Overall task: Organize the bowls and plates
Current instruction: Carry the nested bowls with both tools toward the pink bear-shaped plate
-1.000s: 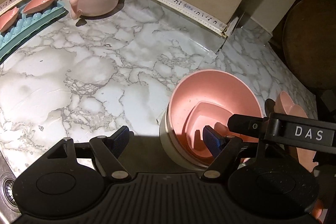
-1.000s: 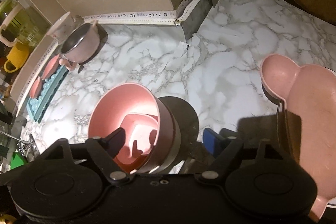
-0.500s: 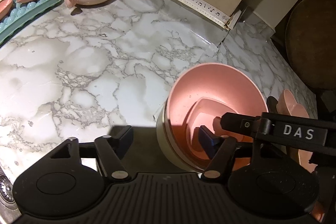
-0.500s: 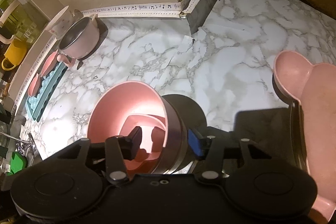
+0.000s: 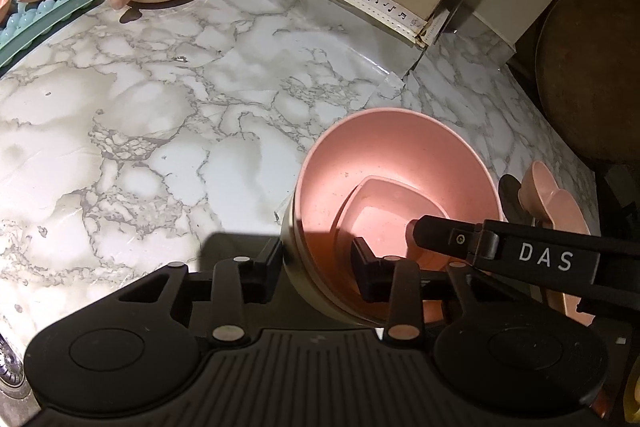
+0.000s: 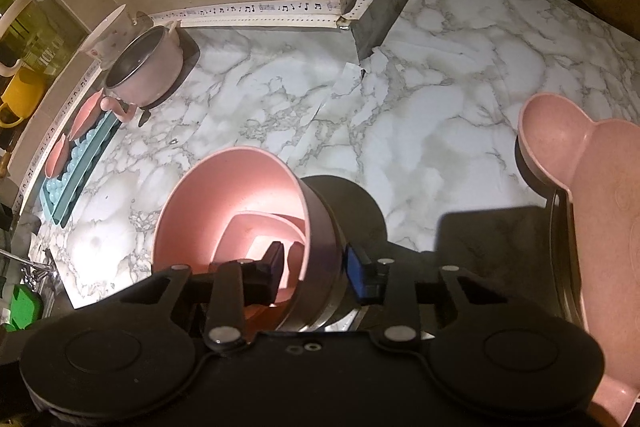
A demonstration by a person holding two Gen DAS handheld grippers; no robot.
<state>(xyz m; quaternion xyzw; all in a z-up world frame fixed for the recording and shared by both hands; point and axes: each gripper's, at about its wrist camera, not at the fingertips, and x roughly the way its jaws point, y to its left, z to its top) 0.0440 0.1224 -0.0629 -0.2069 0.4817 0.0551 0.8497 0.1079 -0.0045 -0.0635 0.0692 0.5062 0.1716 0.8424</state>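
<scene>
both tools are closing on the stacked pink bowl: the left tool straddles its near wall, one finger outside, one inside, and the right tool straddles the opposite wall likewise. the stack sits on the marble tabletop, a pink bear-shaped plate just beside it
</scene>
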